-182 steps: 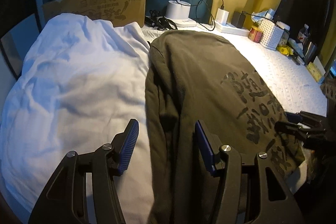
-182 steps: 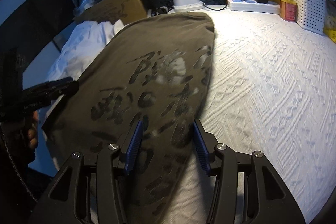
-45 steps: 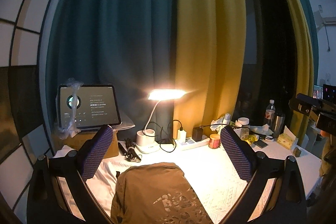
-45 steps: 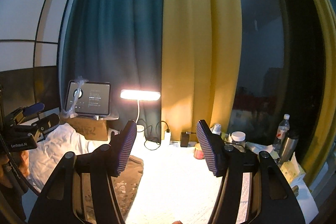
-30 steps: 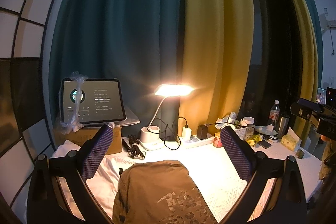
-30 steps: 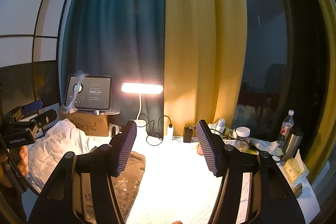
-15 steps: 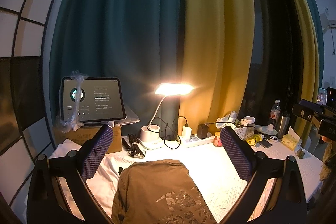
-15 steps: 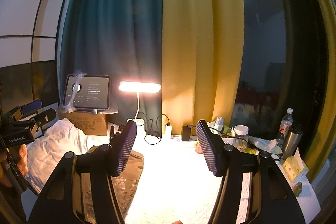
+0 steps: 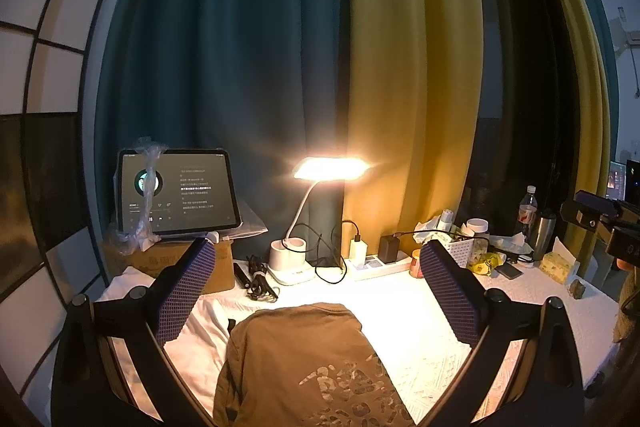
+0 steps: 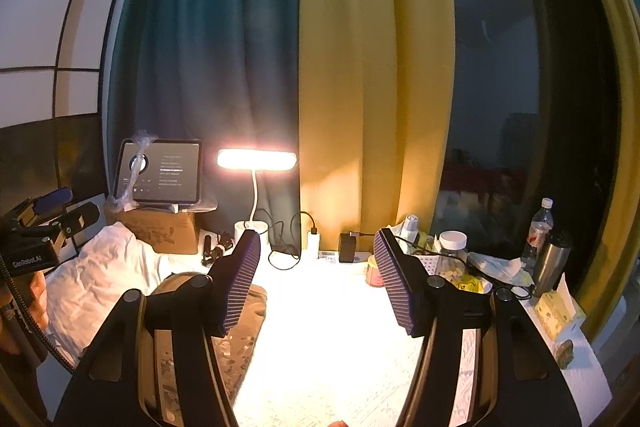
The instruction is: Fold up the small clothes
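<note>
Backdrop: teal curtain (image 9: 224, 75) beside a yellow curtain (image 9: 412, 87), dark window to the right; room is dim.
Surface: white textured cloth (image 9: 404, 311) over the table, brightly lit by the desk lamp (image 9: 330, 169).
Left gripper (image 9: 316, 291): jaws spread very wide, nothing between the pads, touching nothing; raised above the table, pointing nearly level toward the curtains.
Right gripper (image 10: 318, 281): jaws wide apart, empty, clear of the cloth; also raised and aimed at the curtains, tilted slightly down.
Olive T-shirt (image 9: 304, 359): folded narrow, lying flat on the table below the left gripper, printed side up, its far end toward the lamp base. In the right wrist view it shows under the left finger.
White garment (image 10: 100, 267): crumpled heap on the left of the table, just beside the olive T-shirt.
Cardboard box (image 10: 160, 229): back left corner, a tablet (image 9: 178, 193) propped on top, screen lit; contents hidden.
White basket (image 9: 466, 253): back right, behind the right finger; contents too small to tell.
Jar (image 10: 452, 253): white lid, pale pieces inside.
Bottle (image 10: 538, 229) and steel flask (image 10: 552, 263): upright at the far right.
Hands: mostly out of view; part of a hand (image 10: 38, 291) under the left gripper's body at the right view's left edge.
</note>
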The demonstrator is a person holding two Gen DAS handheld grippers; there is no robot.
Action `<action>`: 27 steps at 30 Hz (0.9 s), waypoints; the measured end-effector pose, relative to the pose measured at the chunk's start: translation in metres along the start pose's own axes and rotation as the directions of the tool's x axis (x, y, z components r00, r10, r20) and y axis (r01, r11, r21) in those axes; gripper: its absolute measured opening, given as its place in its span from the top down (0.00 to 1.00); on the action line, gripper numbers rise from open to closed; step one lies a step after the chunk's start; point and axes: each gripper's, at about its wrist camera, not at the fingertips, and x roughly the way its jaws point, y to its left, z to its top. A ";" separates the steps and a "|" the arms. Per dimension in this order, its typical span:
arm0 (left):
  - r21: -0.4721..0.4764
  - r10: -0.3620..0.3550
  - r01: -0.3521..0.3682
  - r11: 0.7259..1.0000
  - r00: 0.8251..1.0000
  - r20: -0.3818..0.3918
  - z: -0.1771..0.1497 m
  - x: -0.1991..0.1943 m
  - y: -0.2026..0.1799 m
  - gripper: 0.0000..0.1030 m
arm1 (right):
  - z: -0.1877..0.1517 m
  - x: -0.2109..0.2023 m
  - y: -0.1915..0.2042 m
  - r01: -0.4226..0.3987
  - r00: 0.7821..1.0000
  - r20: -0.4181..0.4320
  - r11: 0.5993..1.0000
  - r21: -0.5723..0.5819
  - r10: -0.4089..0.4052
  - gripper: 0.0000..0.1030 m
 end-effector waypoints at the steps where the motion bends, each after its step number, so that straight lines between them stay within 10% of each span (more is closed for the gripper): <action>1: 0.001 -0.003 0.003 1.000 1.000 0.000 0.000 0.000 -0.001 0.02 | 0.000 0.000 -0.001 0.000 1.000 0.000 1.000 0.001 0.000 0.39; 27: 0.014 -0.023 0.023 1.000 1.000 -0.003 0.005 0.002 -0.010 0.02 | -0.004 -0.004 -0.008 0.011 1.000 0.000 1.000 0.017 -0.011 0.39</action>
